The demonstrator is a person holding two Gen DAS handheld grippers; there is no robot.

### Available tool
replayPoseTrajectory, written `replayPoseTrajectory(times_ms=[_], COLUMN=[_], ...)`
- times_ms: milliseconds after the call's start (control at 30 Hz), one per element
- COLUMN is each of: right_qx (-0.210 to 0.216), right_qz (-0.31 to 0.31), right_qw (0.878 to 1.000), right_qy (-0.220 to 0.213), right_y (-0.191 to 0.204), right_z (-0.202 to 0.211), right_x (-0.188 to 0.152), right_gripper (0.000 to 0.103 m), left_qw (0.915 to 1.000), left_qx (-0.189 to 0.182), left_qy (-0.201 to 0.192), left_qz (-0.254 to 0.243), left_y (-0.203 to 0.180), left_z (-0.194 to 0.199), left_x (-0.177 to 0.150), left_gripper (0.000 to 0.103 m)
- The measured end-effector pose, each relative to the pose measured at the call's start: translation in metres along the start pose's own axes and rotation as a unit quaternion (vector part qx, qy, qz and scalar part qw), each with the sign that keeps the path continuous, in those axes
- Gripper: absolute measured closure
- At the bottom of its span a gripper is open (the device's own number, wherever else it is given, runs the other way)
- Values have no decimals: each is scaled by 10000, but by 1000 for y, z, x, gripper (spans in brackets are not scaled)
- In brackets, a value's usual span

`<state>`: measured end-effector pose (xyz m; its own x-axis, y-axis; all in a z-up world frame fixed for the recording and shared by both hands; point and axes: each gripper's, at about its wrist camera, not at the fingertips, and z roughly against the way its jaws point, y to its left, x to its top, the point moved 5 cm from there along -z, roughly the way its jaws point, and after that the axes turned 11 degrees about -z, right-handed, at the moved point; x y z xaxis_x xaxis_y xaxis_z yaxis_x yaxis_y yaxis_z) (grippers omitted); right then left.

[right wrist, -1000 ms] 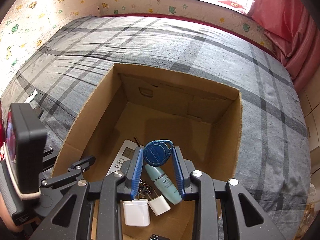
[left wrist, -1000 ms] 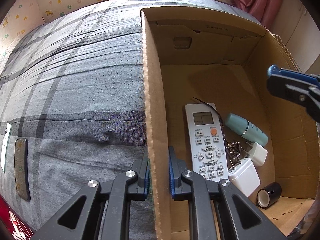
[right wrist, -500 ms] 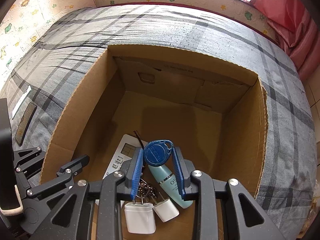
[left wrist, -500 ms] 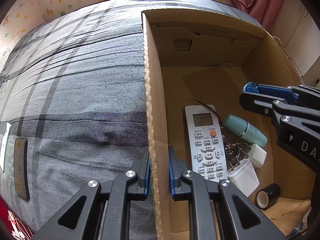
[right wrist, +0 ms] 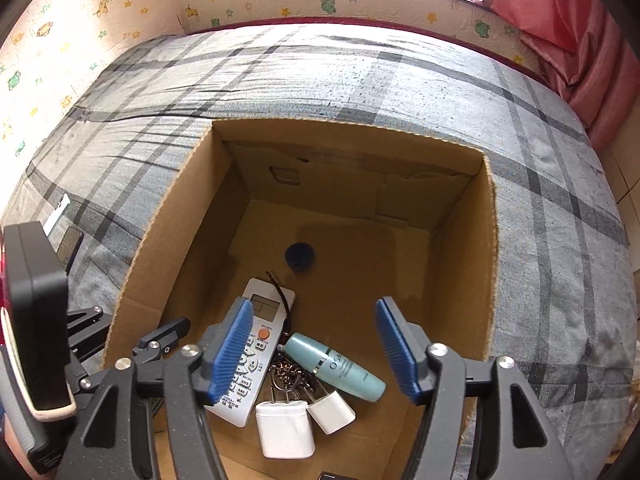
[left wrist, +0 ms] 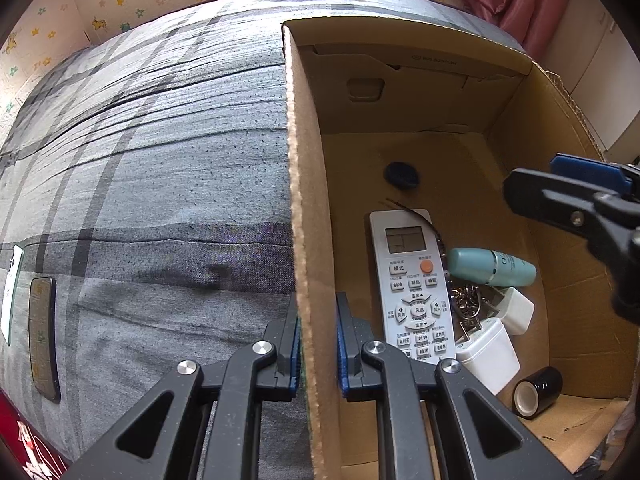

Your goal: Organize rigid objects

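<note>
Corrugated box wall (left wrist: pixel 308 200) clamped by left tool (left wrist: pixel 318 344); ribbed right tool (right wrist: pixel 312 350) opening, empty.

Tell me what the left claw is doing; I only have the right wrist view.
Observer: The left claw is shut on the box wall, one pad inside the box and one outside.
Operator: Is anything in the box below my frame's bottom edge?
Observer: Yes. A black tape roll lies on its side in the near corner, close to the bigger charger but apart from it.
</note>
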<state>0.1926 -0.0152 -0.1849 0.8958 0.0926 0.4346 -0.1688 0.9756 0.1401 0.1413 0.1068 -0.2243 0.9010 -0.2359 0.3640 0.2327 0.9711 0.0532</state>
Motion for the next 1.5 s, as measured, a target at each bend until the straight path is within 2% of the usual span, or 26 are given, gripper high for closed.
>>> replayPoseTrajectory(times_ms=[367, 633, 767, 833, 867, 900, 967, 1033, 1133, 1167, 1200, 1500], right_qx=[-70, -114, -128, -108, -80, -68, -71, -63, -52, -44, -47, -97], right_qz=[-238, -250, -340, -416, -447, -466, -502, -545, -627, -650, -668, -735], right_qw=[9996, 9995, 9991, 9988, 9986, 9985, 9982, 9979, 9972, 9970, 9968, 9953], right_qy=[-112, -175, -237, -246, -257, -272, -310, -340, -402, -423, -441, -618], right_y=[-17, -26, -35, -40, -43, -45, -49, -53, -59, -61, -63, -70], right_z=[25, 44, 53, 57, 60, 62, 66, 70, 76, 79, 81, 109], right_x=[-3, -13, -17, -18, -19, -20, -22, -24, -25, -26, -26, -36], right_gripper=[18, 2, 2, 2, 2, 2, 2, 2, 2, 2, 2, 2], left_qw=[10000, 9999, 9997, 9994, 9993, 9993, 9994, 9993, 9990, 9988, 9987, 9960], left_qx=[63, 77, 146, 277, 335, 347, 314, 352, 449, 476, 495, 747], left_qy=[21, 96, 183, 194, 183, 170, 114, 60, 68, 61, 26, -460], left_qz=[-71, -68, -91, -69, -35, 18, 131, 120, 51, 81, 124, 196], left_y=[-3, -3, -3, -1, 1, 2, 3, 0, -4, -4, -5, -17], left_z=[2, 2, 1, 3, 4, 6, 11, 17, 22, 24, 28, 83], left_x=[1, 5, 8, 9, 10, 10, 12, 12, 13, 12, 12, 11], left_gripper=[88, 88, 86, 77, 65, 58, 29, 16, 11, 4, 0, 0])
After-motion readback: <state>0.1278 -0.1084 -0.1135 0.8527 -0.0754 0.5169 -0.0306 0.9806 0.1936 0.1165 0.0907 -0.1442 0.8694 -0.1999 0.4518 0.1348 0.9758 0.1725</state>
